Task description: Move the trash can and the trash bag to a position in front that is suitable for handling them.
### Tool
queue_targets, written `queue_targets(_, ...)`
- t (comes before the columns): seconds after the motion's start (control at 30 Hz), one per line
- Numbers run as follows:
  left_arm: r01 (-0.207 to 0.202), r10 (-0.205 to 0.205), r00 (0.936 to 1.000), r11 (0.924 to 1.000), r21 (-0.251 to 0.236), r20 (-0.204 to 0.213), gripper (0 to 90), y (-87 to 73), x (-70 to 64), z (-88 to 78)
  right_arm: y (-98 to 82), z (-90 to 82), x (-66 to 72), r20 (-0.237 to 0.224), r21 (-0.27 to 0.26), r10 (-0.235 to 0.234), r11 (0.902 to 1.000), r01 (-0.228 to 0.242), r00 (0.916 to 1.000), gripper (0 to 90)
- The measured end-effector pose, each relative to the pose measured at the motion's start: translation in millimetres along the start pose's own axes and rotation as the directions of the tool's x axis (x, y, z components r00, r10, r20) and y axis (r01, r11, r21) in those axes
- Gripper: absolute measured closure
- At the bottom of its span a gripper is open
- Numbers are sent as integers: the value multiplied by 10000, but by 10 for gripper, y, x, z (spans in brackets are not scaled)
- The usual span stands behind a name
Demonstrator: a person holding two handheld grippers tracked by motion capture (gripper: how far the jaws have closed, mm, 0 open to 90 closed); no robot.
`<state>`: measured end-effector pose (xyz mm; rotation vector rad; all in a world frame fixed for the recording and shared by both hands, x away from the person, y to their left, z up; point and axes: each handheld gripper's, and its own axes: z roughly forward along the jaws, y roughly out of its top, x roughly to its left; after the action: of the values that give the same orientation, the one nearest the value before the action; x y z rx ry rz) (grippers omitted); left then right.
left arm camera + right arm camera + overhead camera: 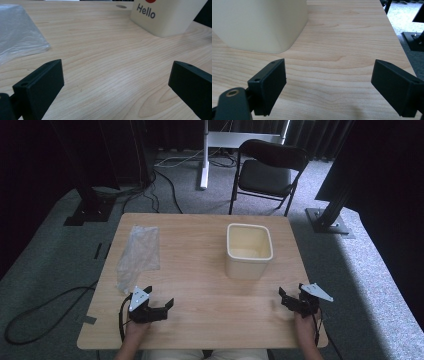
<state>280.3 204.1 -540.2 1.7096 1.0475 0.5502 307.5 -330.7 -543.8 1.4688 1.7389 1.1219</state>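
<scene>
A: From the high view, what do the hands have?

B: Nothing. The left gripper (pixel 159 305) rests low over the near left part of the table (pixel 200 320), jaws spread wide with bare wood between them. The right gripper (pixel 291 296) sits at the near right edge, jaws wide apart as well, gripping nothing. The clear plastic bag (pixel 140 255) lies flat just beyond the left gripper's fingers and a little to their left. The cream bin (pixel 249 251) stands upright beyond and between the two grippers, nearer the right one.

A: And the left gripper view?

B: Its two black fingers (pixel 42 85) stand far apart with only tabletop between them. The plastic bag (pixel 18 37) lies ahead of the left finger, apart from it. The bin (pixel 167 17), marked "Hello", stands well ahead, towards the right finger's side.

A: The right gripper view?

B: Fingers (pixel 270 85) wide open again, empty. The bin (pixel 259 25) stands ahead of the left finger, near but not touching.
</scene>
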Motion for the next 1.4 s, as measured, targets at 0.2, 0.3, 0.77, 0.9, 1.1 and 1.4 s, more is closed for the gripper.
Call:
queue_targets(0.2, -142, 142, 9999, 9999, -69, 24, 4, 13, -27, 40, 6, 20, -7, 24, 181, 52, 9998, -52, 10000, 120)
queue_targets(0.3, -75, 74, 9999, 9999, 72, 112, 4, 15, -21, 40, 15, 36, -11, 159, 320, 142, 9994, -147, 9998, 120)
queue_targets(0.77, 613, -609, 9980, 9978, 242, -169, 4, 94, 78, 210, 28, 46, -40, 2, 216, 382, 9990, -382, 9993, 120)
queue_targets(0.9, 631, -605, 9975, 9954, 717, -378, 4, 119, 65, 272, 45, 85, -84, -643, 330, 600, 9978, -579, 9961, 120)
queue_targets(1.1, 577, -560, 9982, 9934, 989, -196, 4, 192, 57, 447, 126, 228, -162, -888, 113, 853, 9963, -846, 9924, 120)
queue_targets(1.4, 546, -545, 9985, 9959, 724, -40, 4, 425, 140, 828, 423, 486, -162, -608, -81, 853, 9963, -860, 9945, 120)
